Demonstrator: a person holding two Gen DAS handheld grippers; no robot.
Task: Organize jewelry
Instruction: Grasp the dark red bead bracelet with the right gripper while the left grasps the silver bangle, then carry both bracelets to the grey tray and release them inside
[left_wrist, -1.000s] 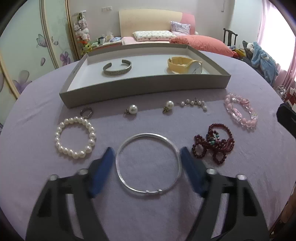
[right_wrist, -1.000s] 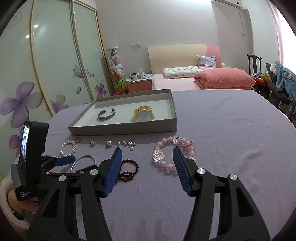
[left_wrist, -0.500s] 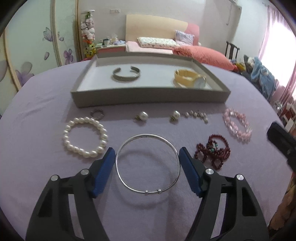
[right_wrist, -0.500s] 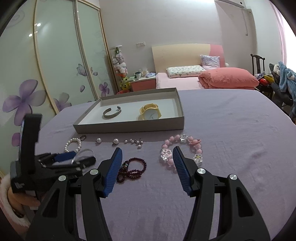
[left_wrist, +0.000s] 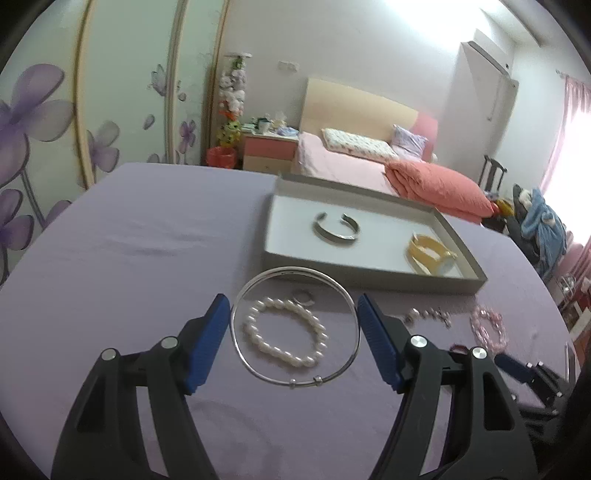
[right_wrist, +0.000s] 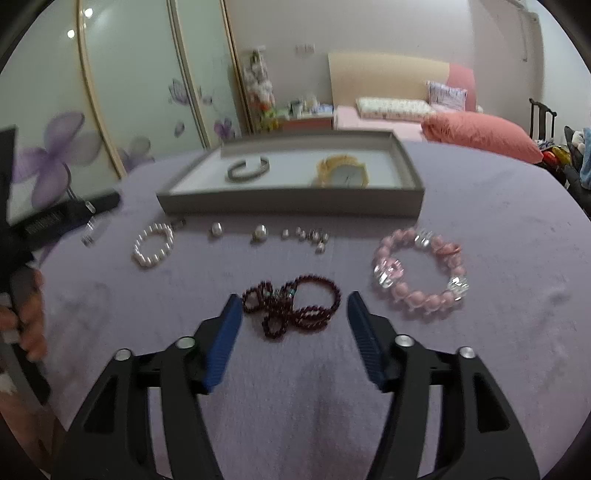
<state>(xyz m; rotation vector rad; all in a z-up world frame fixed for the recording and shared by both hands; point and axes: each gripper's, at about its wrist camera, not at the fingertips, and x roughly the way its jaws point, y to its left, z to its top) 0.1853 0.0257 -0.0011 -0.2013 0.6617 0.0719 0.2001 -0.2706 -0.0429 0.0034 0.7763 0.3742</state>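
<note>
My left gripper (left_wrist: 293, 325) is shut on the thin silver bangle (left_wrist: 258, 371) and holds it lifted above the purple cloth; the white pearl bracelet (left_wrist: 286, 354) shows through it. My right gripper (right_wrist: 293, 325) is open, low over the dark red bead bracelet (right_wrist: 291, 308), which lies between its fingers. The grey tray (right_wrist: 288, 205) holds a silver cuff (right_wrist: 247, 170) and a yellow watch (right_wrist: 343, 173). The tray also shows in the left wrist view (left_wrist: 369, 273).
On the cloth lie a pink bead bracelet (right_wrist: 419, 275), the pearl bracelet (right_wrist: 153, 245), pearl earrings (right_wrist: 258, 232), a small pearl cluster (right_wrist: 310, 236) and a small ring (left_wrist: 303, 295). A bed (right_wrist: 406, 114) and wardrobe doors stand beyond.
My left gripper closed on the silver bangle, lifted it and swung left, over the pearl bracelet. My right gripper moved left and forward, from the pink bracelet to the dark red one.
</note>
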